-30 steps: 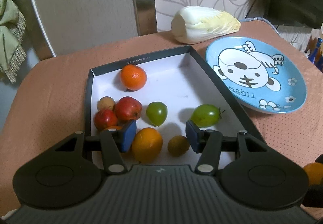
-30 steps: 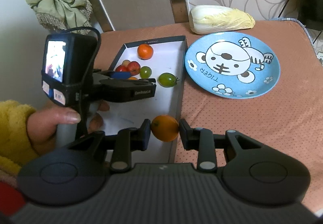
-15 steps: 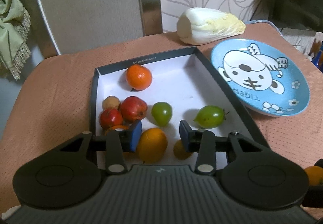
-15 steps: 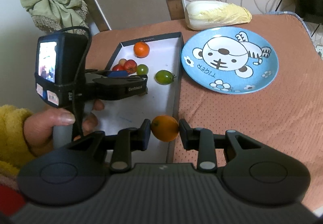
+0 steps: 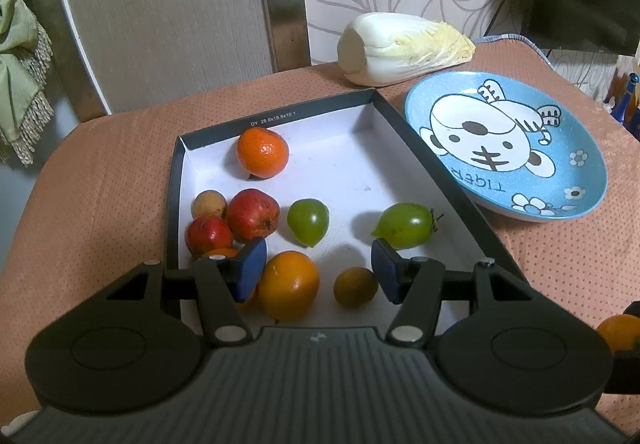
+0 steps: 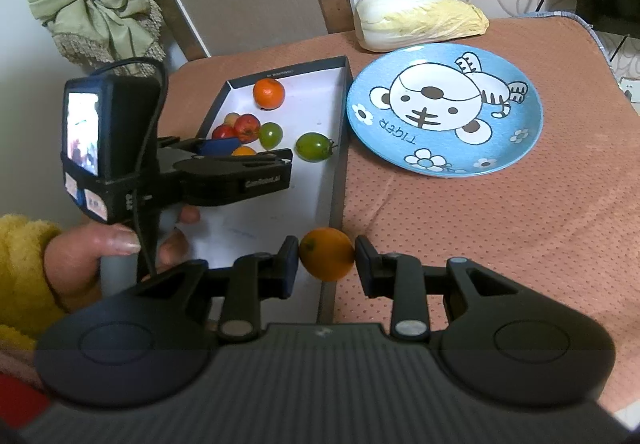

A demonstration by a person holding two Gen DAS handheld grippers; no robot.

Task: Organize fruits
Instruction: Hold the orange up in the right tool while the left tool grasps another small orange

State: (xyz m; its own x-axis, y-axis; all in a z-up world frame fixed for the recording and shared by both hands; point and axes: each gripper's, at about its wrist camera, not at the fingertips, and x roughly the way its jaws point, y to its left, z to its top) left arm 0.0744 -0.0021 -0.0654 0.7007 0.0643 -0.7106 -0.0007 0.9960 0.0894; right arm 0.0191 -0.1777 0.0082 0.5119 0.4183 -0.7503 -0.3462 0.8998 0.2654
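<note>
The right gripper has its jaws clenched on a small orange fruit; both pads press on its sides. It holds the fruit above the near right wall of the box, where the box meets the counter.

The left gripper is over the near part of the same box. Its jaws have just been opening and now stand released, with the blue fingertips apart. Between them, lower in the box, lie a big orange and a small brown-green fruit; the pads do not press on either one. In the right wrist view a hand in a yellow sleeve carries this gripper.

Farther in the box there are two red apples, touching each other at the left wall, with a small tan fruit just behind them. A green pear-shaped fruit lies near the middle and a green tomato to its right, near the right wall. A mandarin sits alone close to the far wall.

Just right of the box, on the counter, stands a blue plate with a cartoon tiger. A napa cabbage lies on its side at the far edge of the counter, behind the plate and the box.
</note>
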